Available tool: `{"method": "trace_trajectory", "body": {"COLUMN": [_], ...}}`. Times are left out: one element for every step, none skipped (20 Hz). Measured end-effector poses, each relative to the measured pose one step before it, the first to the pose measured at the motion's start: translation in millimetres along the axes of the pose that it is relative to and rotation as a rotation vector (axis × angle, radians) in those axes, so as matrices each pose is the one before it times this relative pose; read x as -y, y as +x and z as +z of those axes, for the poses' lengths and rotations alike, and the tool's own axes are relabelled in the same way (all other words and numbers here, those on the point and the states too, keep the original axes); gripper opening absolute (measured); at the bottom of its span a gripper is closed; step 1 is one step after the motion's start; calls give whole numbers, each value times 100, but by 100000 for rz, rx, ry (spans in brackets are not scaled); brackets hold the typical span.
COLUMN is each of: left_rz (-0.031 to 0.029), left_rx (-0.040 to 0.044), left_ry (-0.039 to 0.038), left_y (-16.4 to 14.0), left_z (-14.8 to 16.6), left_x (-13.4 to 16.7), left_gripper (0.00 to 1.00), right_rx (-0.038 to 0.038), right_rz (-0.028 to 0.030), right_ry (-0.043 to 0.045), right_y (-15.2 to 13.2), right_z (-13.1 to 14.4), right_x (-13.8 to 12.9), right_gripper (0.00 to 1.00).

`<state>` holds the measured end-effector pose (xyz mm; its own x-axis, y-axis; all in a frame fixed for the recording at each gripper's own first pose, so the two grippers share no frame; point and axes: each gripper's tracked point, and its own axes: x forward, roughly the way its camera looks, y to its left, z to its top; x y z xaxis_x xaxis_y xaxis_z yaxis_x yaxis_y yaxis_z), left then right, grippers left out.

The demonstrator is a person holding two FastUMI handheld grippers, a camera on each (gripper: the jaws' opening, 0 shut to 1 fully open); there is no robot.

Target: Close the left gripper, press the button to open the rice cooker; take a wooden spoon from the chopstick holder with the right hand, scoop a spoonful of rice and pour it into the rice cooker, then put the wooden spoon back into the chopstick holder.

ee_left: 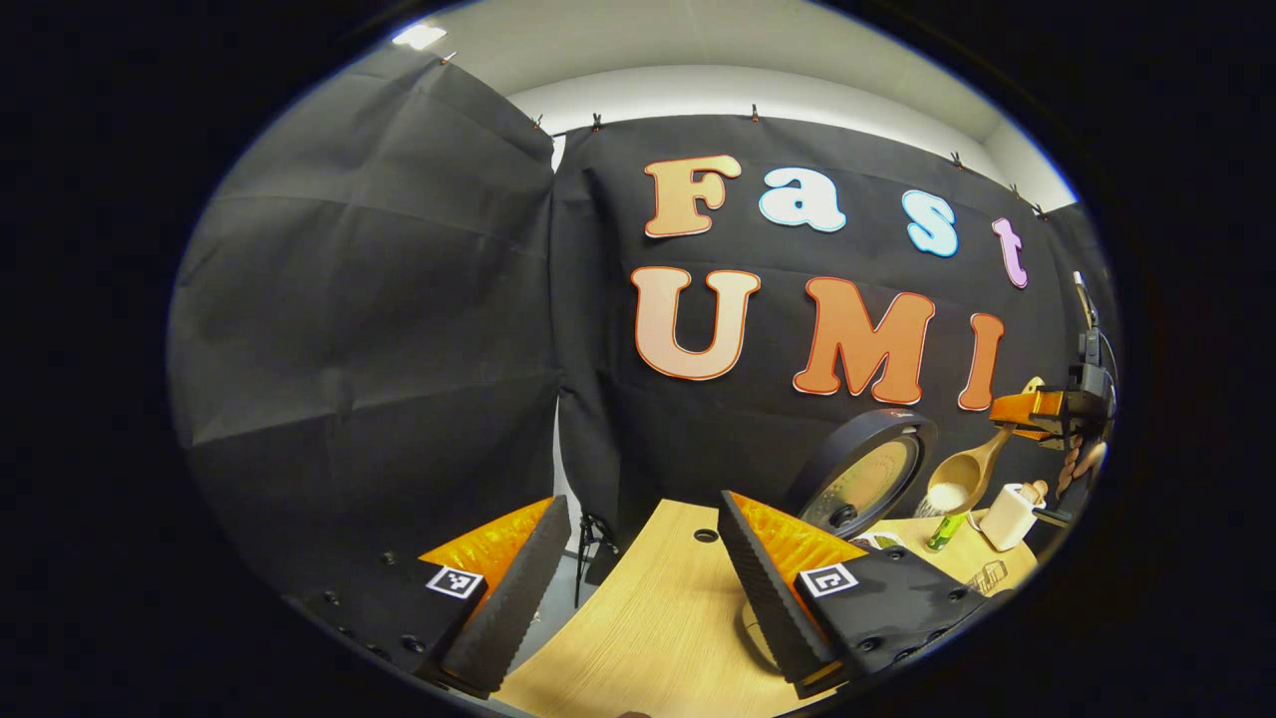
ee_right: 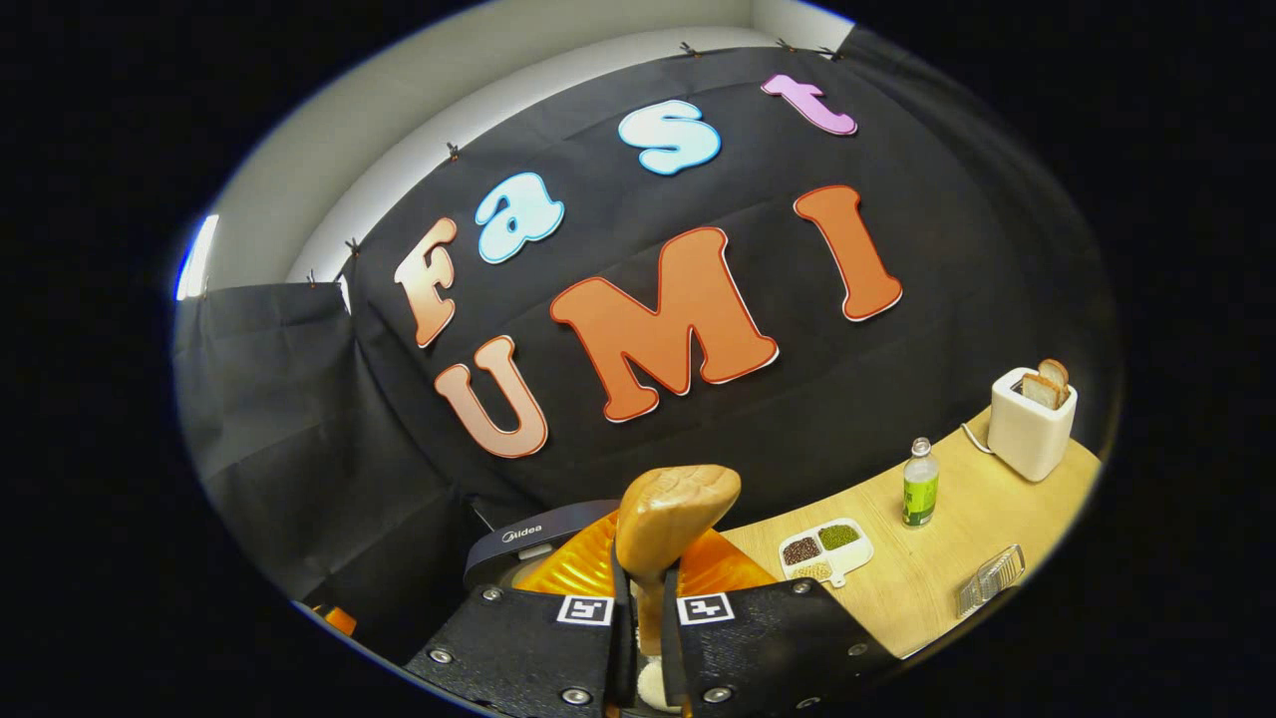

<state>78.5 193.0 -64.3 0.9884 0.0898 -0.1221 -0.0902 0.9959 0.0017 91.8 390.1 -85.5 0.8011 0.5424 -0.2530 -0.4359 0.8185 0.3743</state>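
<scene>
The wooden spoon (ee_right: 670, 519) is clamped by its handle between the two fingers of the right claw (ee_right: 646, 638), its bowl sticking up and forward past the fingertips with the back of the bowl toward the camera. In the left gripper view the same spoon (ee_left: 965, 479) hangs tilted from that claw (ee_left: 1037, 411), white rice spilling from its bowl beside the raised lid of the rice cooker (ee_left: 865, 475). The cooker's pot is hidden behind the left claw's finger, so where the rice lands cannot be made out. In the right gripper view only the cooker's dark lid edge (ee_right: 538, 538) peeks out behind the fingers.

The left claw (ee_left: 638, 578) is spread wide and grips nothing, hovering over the counter (ee_left: 648, 618).

Farther along the counter (ee_right: 937, 588) stand a divided dish of grains (ee_right: 823, 550), a green bottle (ee_right: 919, 485), a white toaster (ee_right: 1031, 419) with bread, and a wire rack (ee_right: 989, 580) cut off at the edge.
</scene>
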Motion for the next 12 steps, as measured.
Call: {"method": "trace_trajectory", "body": {"left_rz": [170, -7, -42, -131, -29, -19, 4, 49, 116, 5, 135, 140], "left_rx": [-162, -154, 18, 67, -31, 57, 95, 26, 30, 76, -113, -95], "left_ry": [124, 109, 40, 30, 26, -13, -35, 17, 62, 57, 80, -46], "left_y": [-70, 35, 0, 84, 27, -33, 24, -68, -47, 43, -43, 124], "left_z": [60, -182, 122, -40, -96, -3, 62, -32, -14, -16, -94, -145], "left_x": [1, 35, 18, 76, 52, -96, 3, -13, -12, -32, -71, -23], "left_gripper": [97, 97, 97, 97, 97, 97, 97, 97, 97, 97, 97, 97], "right_rx": [166, 311, 312, 392, 417, 396, 183, 26, -200, 81, 297, 325], "right_rz": [44, 26, 56, 156, 254, 388, 387, 567, 681, 614, 340, 207], "right_ry": [-1496, -1940, -2004, -2135, -2252, -2243, -1984, -1666, -1400, -1575, -1596, -1534], "right_y": [-36, 4, 15, -82, -21, 3, 36, 59, -55, 74, -78, -19], "right_z": [33, 59, -1, -1, 104, -27, -38, -191, -100, 64, -7, 11], "right_x": [7, -41, -82, -161, -182, -249, -238, -223, -269, -278, -172, -71], "right_gripper": [9, 9, 9, 9, 9, 9, 9, 9, 9, 10, 9, 9]}}
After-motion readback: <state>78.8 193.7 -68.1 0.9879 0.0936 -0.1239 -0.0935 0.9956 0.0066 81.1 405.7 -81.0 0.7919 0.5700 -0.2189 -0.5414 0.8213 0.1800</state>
